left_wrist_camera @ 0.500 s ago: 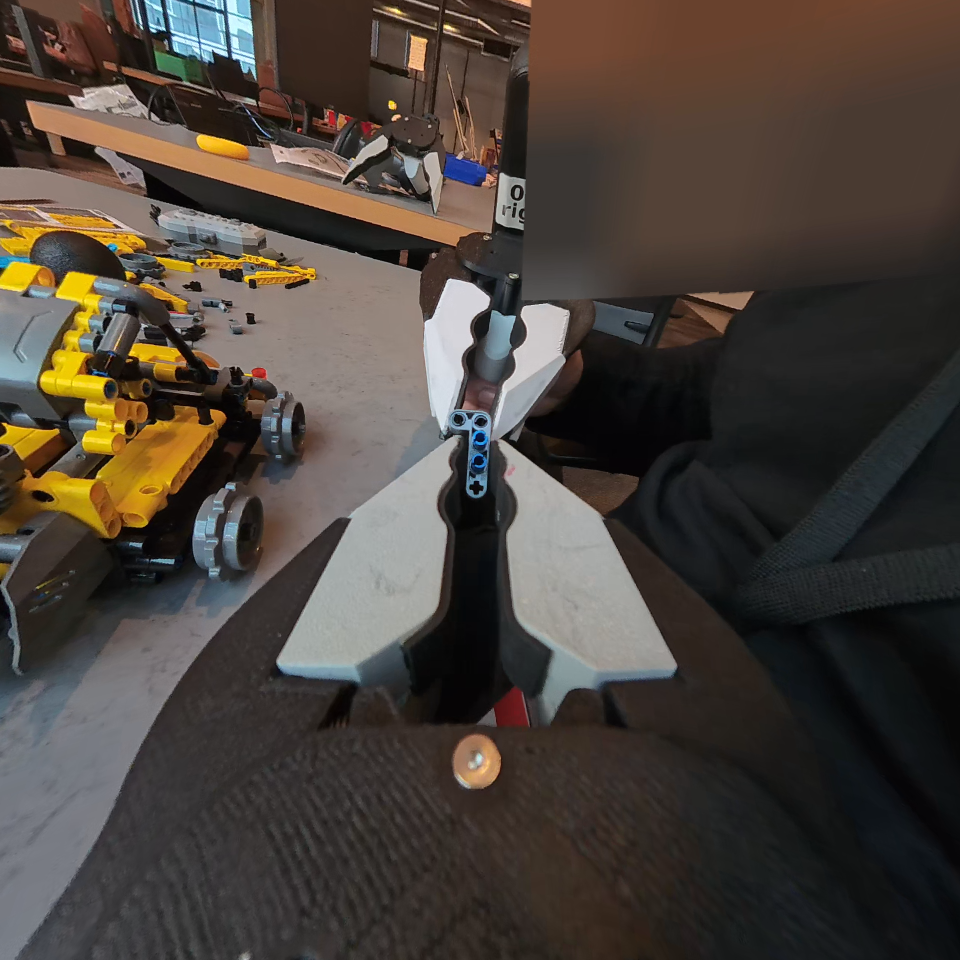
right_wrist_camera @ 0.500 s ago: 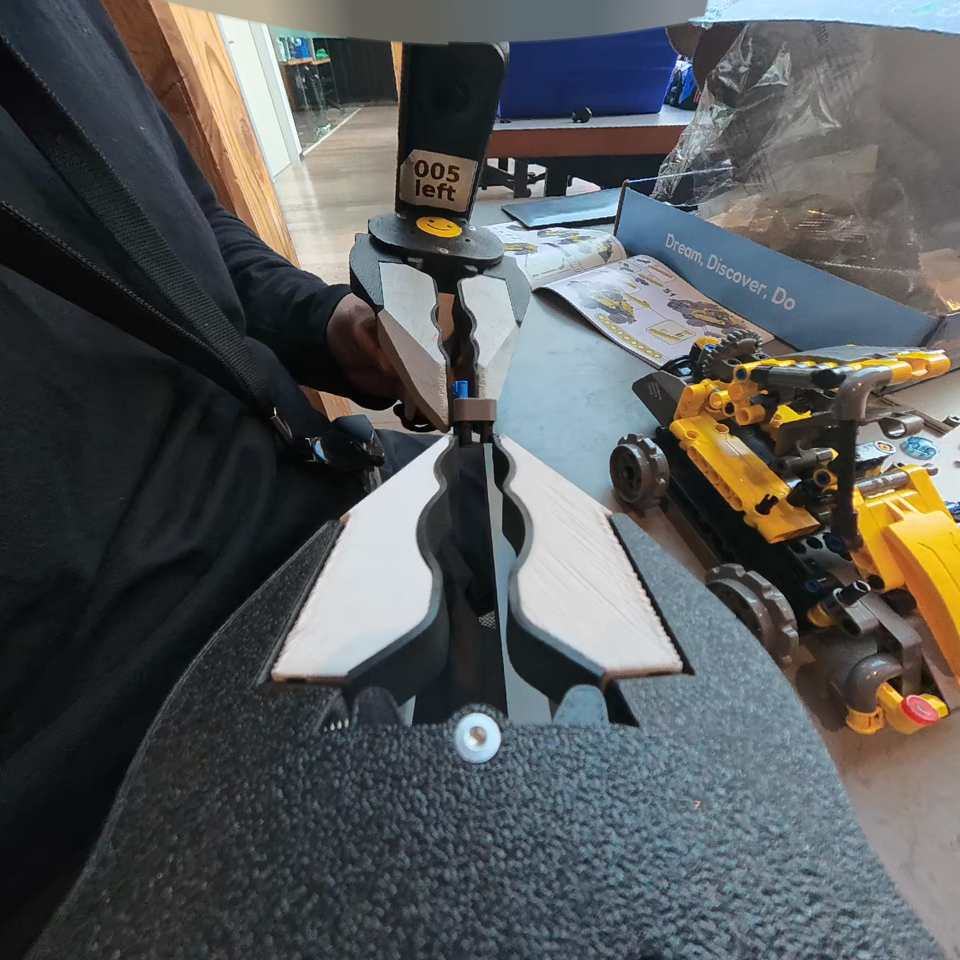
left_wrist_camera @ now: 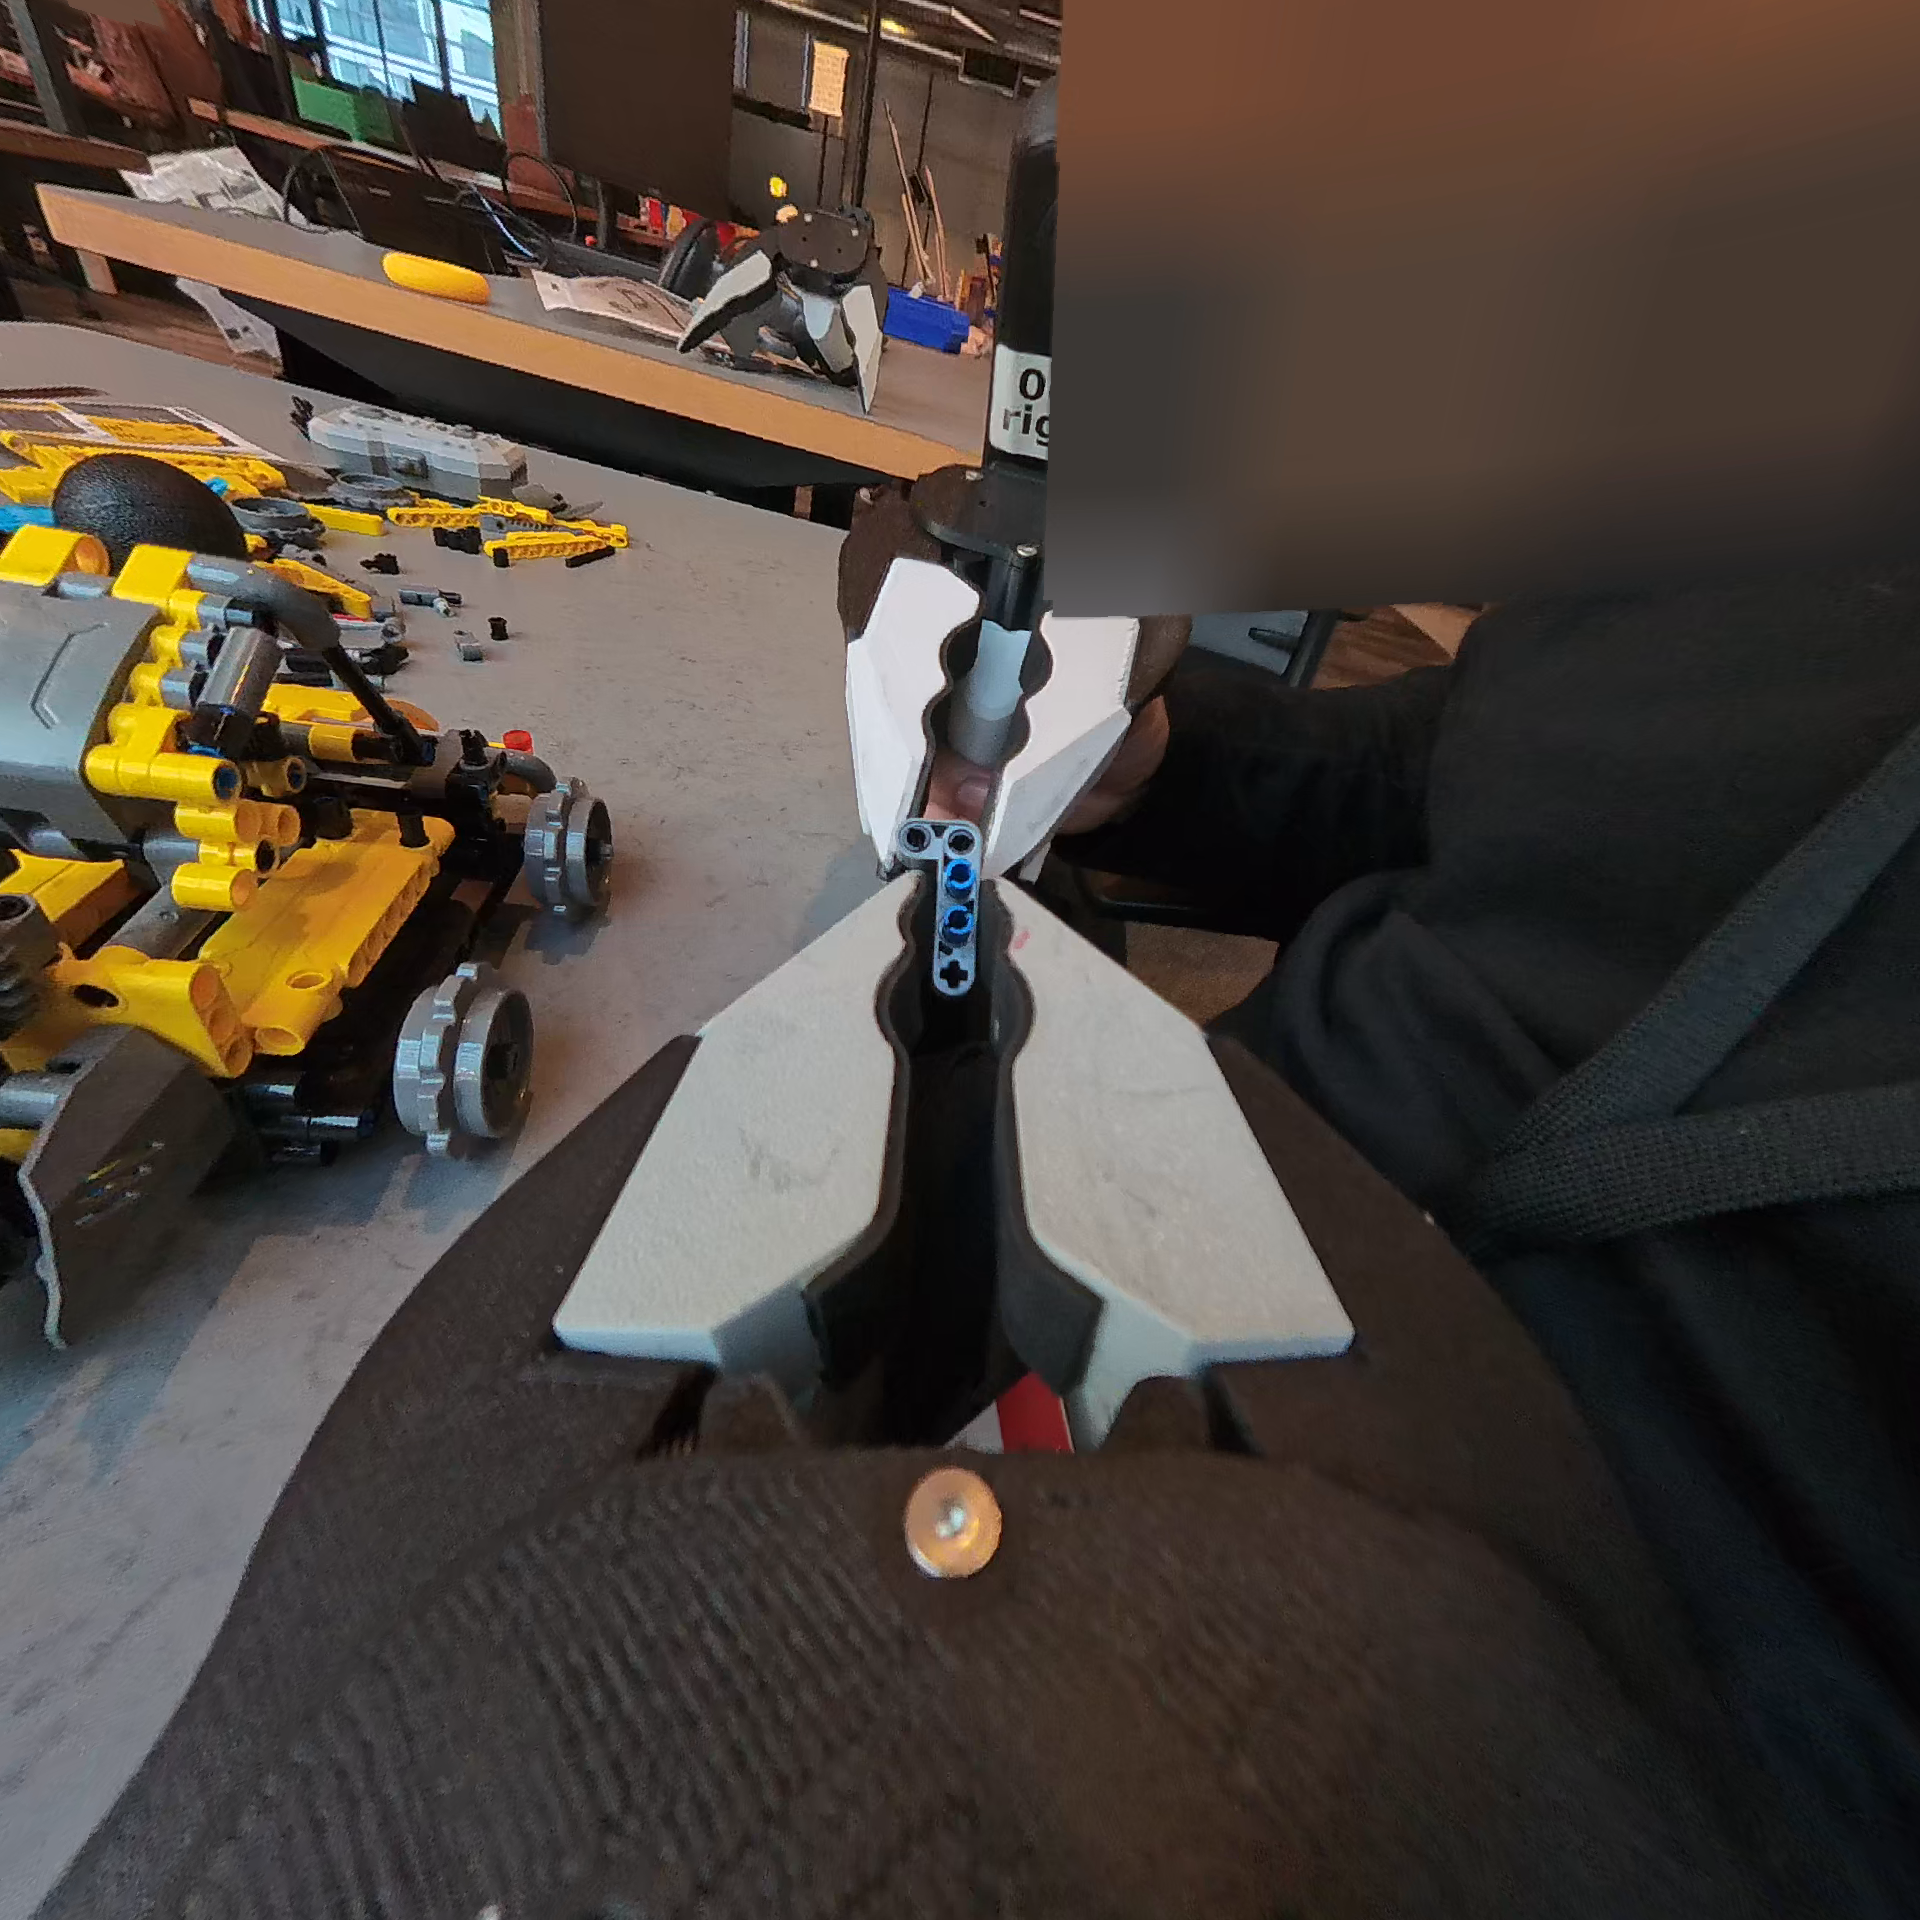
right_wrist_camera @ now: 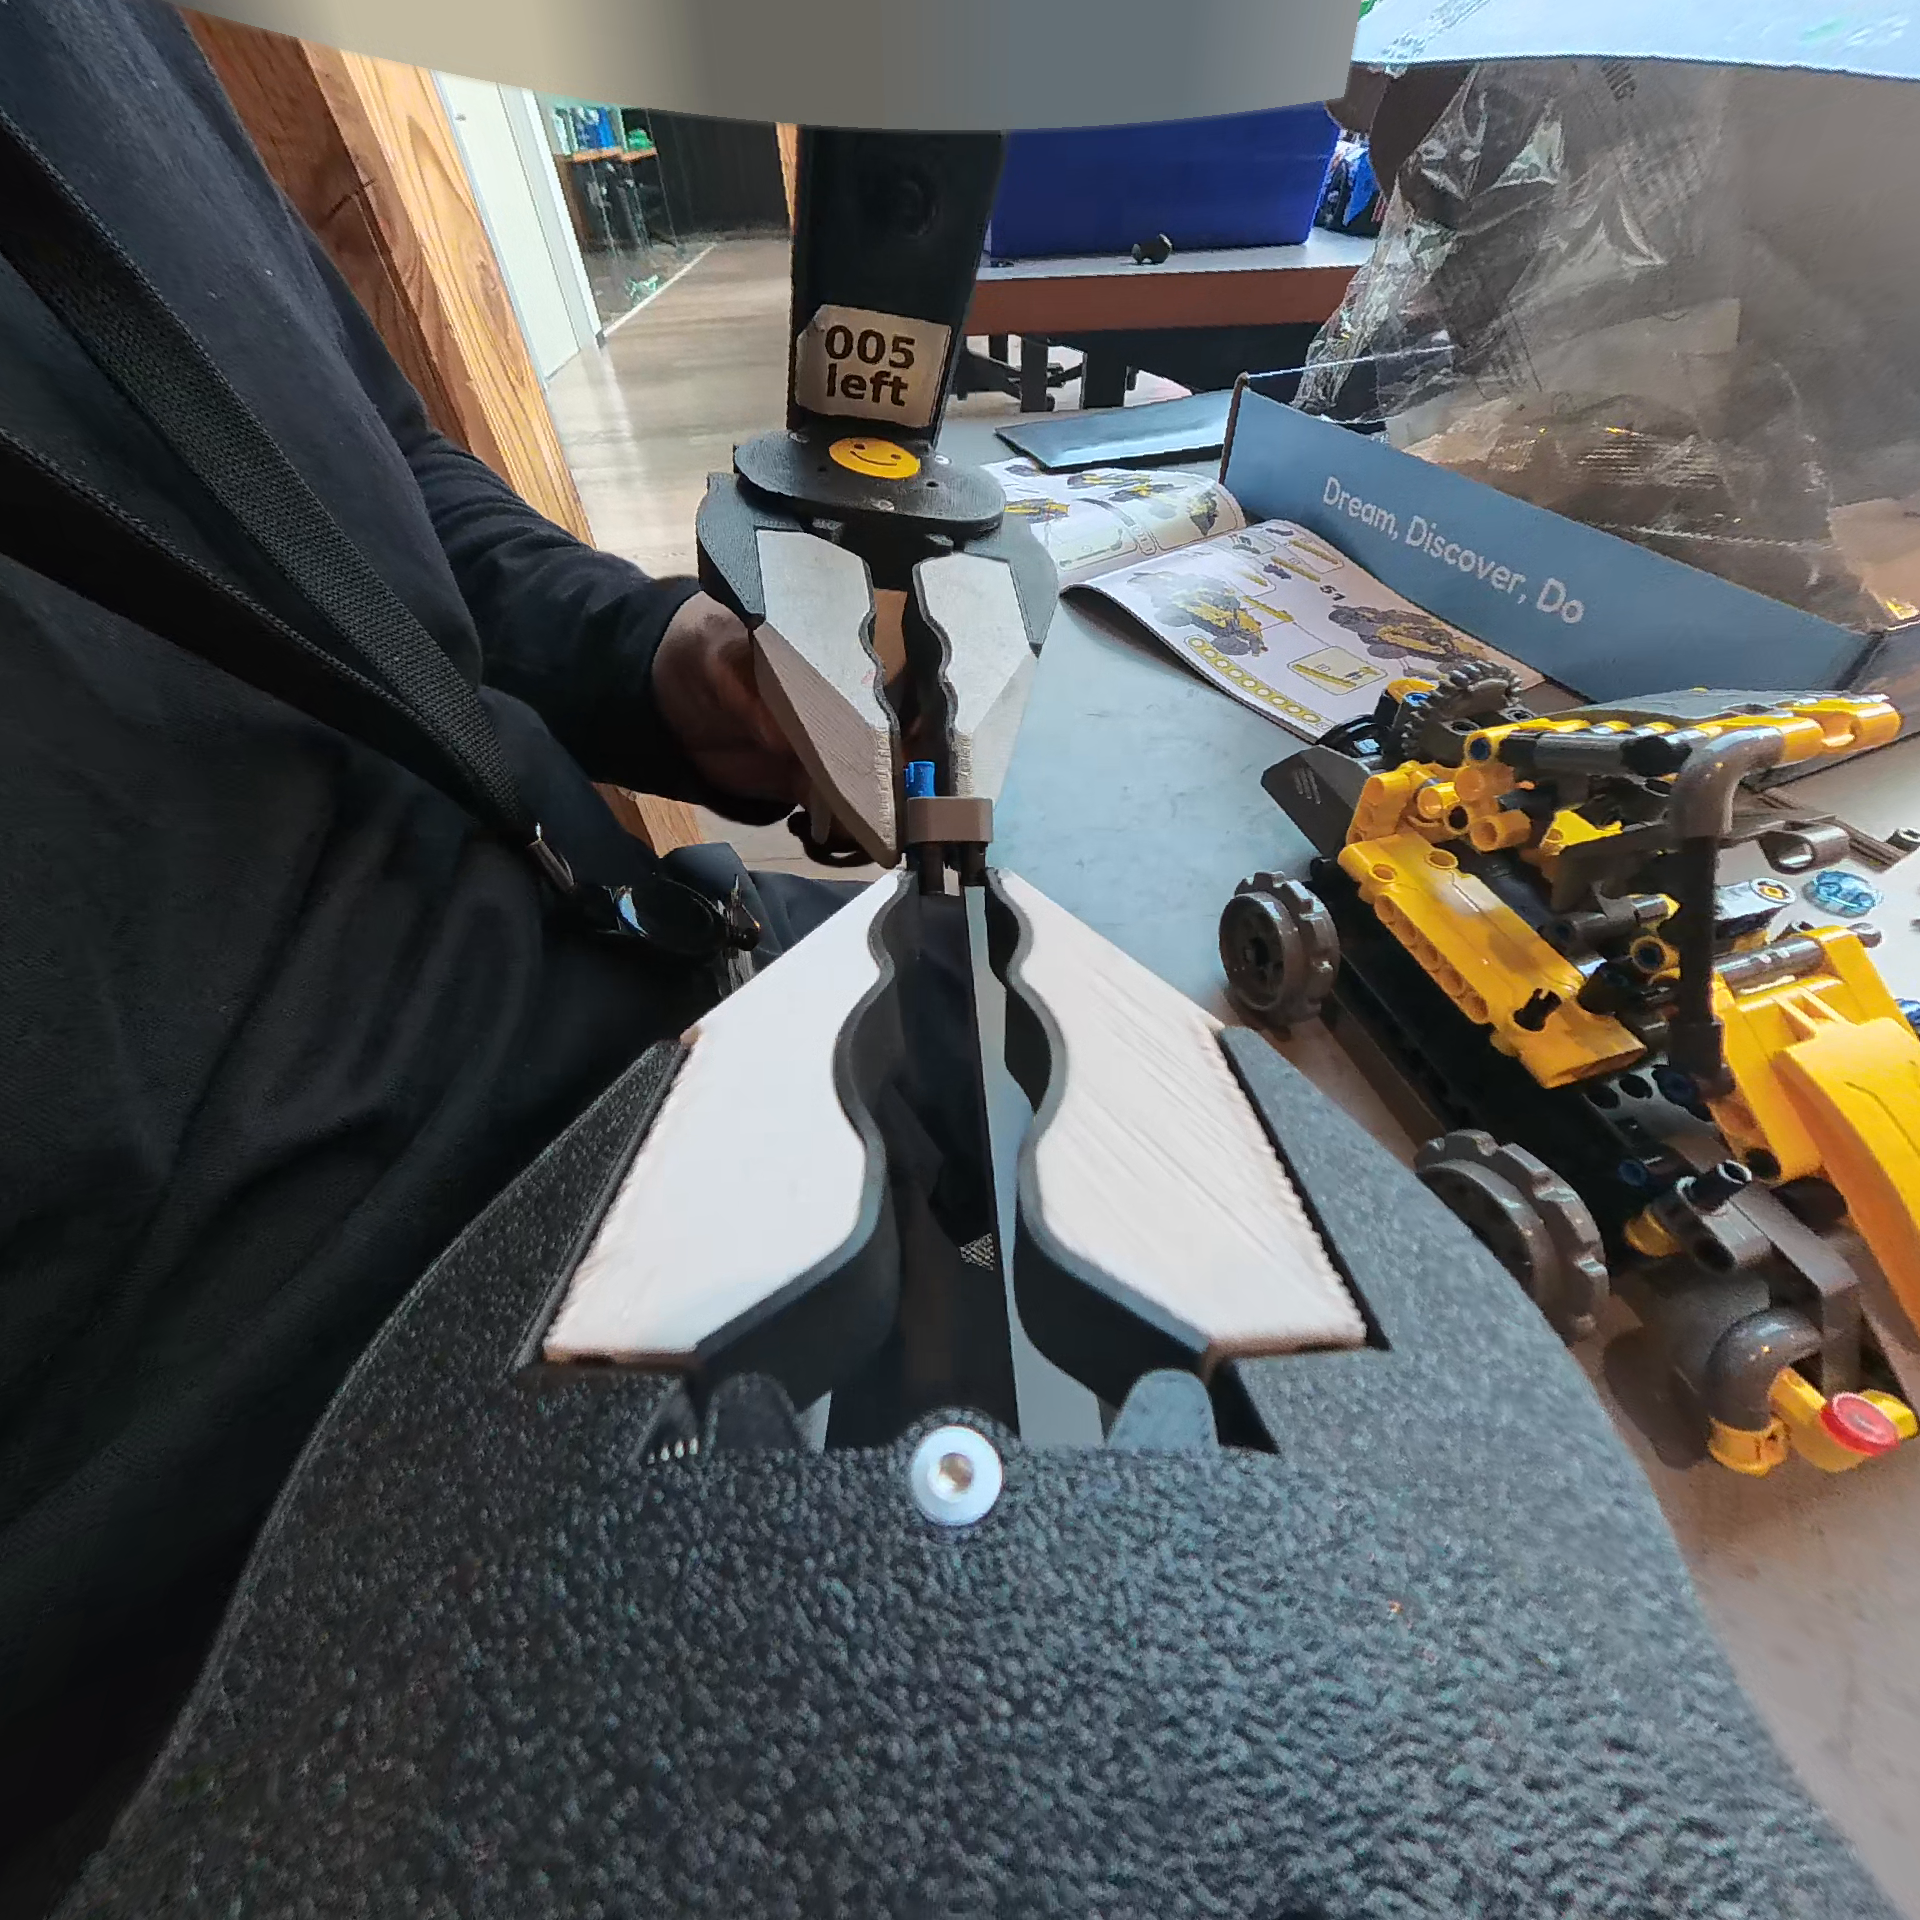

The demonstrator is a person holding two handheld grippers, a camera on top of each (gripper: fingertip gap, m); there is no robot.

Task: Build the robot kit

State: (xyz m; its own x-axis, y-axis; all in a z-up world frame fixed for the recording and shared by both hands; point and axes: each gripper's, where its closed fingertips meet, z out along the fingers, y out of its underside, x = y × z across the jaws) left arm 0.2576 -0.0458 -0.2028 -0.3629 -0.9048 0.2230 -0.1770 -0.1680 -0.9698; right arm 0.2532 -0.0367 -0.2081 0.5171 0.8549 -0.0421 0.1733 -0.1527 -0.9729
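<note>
Currently the left hand-held gripper (left_wrist_camera: 954, 896) is clenched on a small grey L-shaped plastic beam with two blue pins (left_wrist_camera: 953, 940), whose long arm lies between its fingertips with the cross-holed end deepest in. The part is held in the air near the person's dark-clothed chest, off the edge of the grey worktop (left_wrist_camera: 707, 665). The right hand-held gripper (right_wrist_camera: 943, 883) meets it tip to tip, its fingers nearly together at the beam's short arm, though whether they actually pinch it cannot be told. Judging by the hold, only the very tips bear on the beam, so it would likely pivot under a sideways push; keeping both tools in one straight line and pressure even looks wise. The yellow and grey toy-brick vehicle model (left_wrist_camera: 260, 883) stands well apart on the worktop
</note>
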